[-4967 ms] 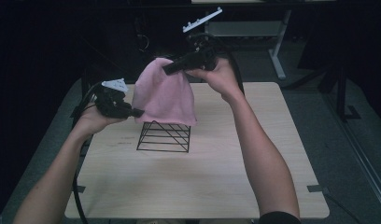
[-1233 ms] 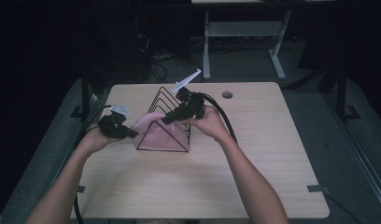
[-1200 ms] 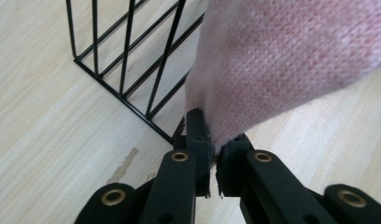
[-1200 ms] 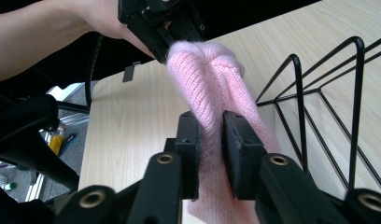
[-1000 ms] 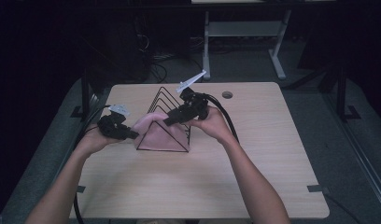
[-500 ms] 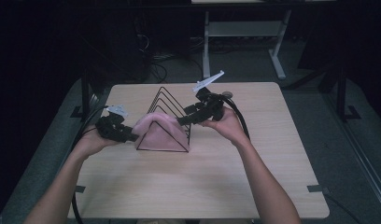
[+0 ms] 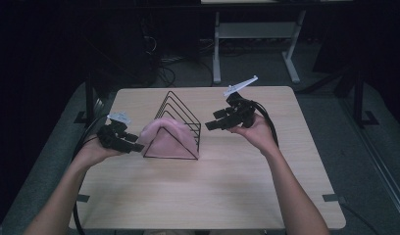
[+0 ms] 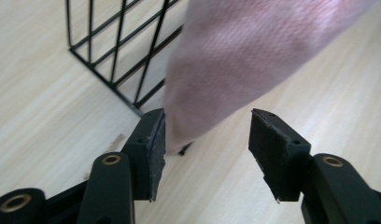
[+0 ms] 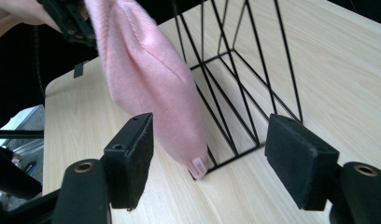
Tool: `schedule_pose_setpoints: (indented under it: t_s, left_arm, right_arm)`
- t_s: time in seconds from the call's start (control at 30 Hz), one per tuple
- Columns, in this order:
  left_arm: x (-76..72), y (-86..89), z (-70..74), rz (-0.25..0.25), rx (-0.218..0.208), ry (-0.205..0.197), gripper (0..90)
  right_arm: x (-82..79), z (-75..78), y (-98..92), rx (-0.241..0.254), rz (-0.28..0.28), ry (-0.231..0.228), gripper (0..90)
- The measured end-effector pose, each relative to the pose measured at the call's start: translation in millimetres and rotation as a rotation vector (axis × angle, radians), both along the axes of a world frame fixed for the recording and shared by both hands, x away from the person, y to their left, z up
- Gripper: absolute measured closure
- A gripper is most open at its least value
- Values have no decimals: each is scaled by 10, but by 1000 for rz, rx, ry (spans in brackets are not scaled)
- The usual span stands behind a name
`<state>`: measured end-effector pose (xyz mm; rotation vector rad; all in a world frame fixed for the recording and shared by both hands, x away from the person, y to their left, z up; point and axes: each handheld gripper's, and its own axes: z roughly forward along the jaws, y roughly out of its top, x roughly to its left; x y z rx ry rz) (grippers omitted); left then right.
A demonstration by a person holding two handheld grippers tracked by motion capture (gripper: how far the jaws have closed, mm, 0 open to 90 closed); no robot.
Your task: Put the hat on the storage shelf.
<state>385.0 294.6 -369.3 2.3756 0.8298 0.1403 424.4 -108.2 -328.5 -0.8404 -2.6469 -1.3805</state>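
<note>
Pink cloth drapes over the wire rack mid-table. My left gripper, at its nine o'clock, just opened wide; my right gripper, at three o'clock, opened too, empty.

Both forearms reach in from six o'clock, the left tongs low at nine o'clock with jaws just opened and apart, the right tongs raised at two o'clock, jaws likewise spread, gripping nothing.
</note>
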Motion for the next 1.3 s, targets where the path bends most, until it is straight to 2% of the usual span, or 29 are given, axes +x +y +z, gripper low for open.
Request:
schedule_pose_setpoints:
  t_s: [0.13,0.2,0.3,0.67,0.93,1.03,1.3]
  left_arm:
    - [-16,-10,13,16,-21,9,428]
    - [-9,3,16,13,-17,6,419]
    - [-12,21,5,38,-42,19,405]
    - [-36,32,-25,35,-25,17,357]
    - [-61,30,-30,59,-32,12,307]
    - [-67,43,-38,51,-20,14,296]
    - [-103,58,-66,69,-13,9,268]
  right_arm:
    - [-15,-18,-103,-12,-27,9,304]
    - [-14,-20,-120,-17,-26,8,303]
    - [-35,-30,-205,-25,-41,9,301]
    - [-113,-117,-496,-29,-98,30,296]
    - [-166,-172,-680,-42,-138,48,285]
    - [-187,-201,-748,-46,-152,54,278]
    - [-256,-278,-934,-42,-199,68,250]
